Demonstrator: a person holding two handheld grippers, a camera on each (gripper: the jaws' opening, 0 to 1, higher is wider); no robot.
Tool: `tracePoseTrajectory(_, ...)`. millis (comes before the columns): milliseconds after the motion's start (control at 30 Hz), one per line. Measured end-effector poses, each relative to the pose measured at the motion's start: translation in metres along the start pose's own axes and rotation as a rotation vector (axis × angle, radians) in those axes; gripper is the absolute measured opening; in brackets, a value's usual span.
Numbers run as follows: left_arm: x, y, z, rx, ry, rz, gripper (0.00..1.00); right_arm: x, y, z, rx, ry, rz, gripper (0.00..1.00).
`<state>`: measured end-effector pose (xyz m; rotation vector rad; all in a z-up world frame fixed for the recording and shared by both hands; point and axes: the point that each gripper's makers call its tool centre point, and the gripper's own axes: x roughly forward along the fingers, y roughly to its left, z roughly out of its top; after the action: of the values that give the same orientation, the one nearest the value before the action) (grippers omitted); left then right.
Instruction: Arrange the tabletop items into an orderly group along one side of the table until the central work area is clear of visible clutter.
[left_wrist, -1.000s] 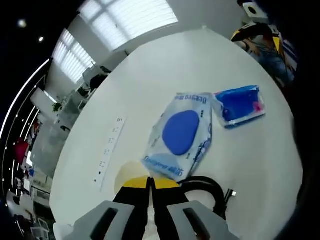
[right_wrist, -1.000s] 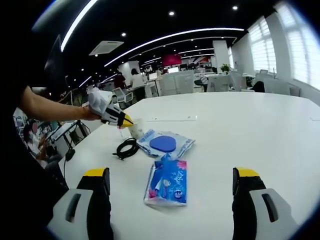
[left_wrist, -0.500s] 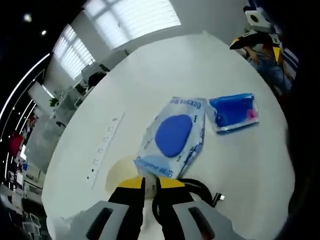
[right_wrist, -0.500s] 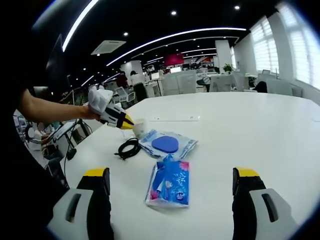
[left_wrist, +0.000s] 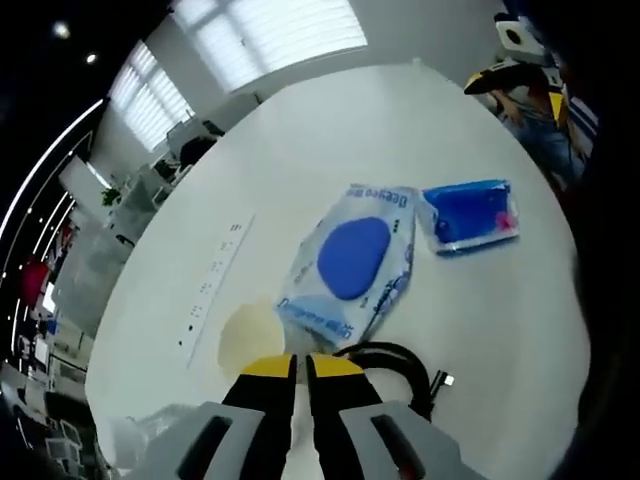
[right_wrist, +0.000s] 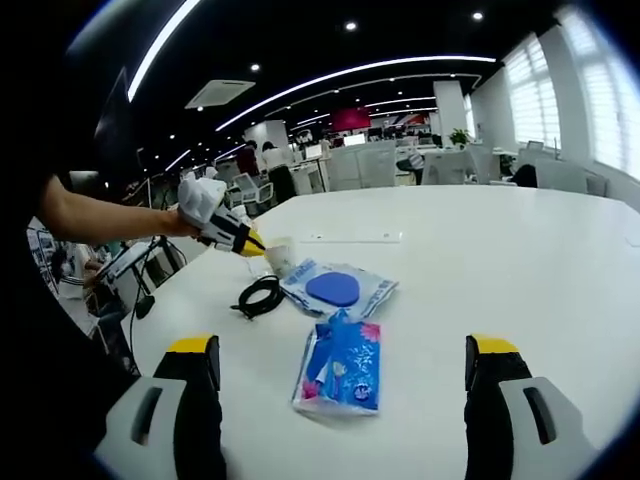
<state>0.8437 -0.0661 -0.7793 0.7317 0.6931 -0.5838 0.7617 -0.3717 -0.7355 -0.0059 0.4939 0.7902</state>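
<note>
**Four items bunched near the tabletop's left edge**

In your right gripper view, the right gripper (right_wrist: 340, 400) sits low over the white tabletop (right_wrist: 520, 260) with its jaws spread wide and nothing between them. Just beyond lies the small blue tissue pack (right_wrist: 340, 365). Behind it, nearly touching, rests the larger wipes pack (right_wrist: 337, 289) with its blue oval lid. To the left of the wipes sits the coiled black cable (right_wrist: 258, 296), and behind that the pale cup (right_wrist: 277, 255). Your left gripper (right_wrist: 240, 240) hovers beside the cup, held out on your bare forearm.

In your left gripper view, the left gripper's jaws stand almost closed, a thin gap between the yellow tips; nothing is gripped. The cup sits just past them, the cable to the right, then the wipes and tissue pack. A white power strip (left_wrist: 215, 290) lies farther left.
</note>
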Motion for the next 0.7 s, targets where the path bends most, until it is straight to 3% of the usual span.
tracePoseTrajectory(133, -0.008, 0.0, 0.0, -0.007, -0.011, 0.008, 0.07, 0.0, 0.002, 0.0, -0.004, 0.002, 0.003, 0.99)
tracePoseTrajectory(400, -0.027, -0.007, -0.009, -0.139, -0.045, 0.04, 0.16, 0.007, 0.007, 0.004, -0.001, 0.0, 0.008, 0.98)
tracePoseTrajectory(500, -0.034, -0.014, -0.013, -0.245, -0.079, 0.033, 0.17, 0.017, 0.016, 0.007, -0.009, 0.002, 0.026, 0.98)
tracePoseTrajectory(700, -0.04, -0.022, -0.033, -0.368, -0.064, 0.05, 0.2, 0.034, 0.033, 0.018, -0.036, 0.001, 0.057, 0.97)
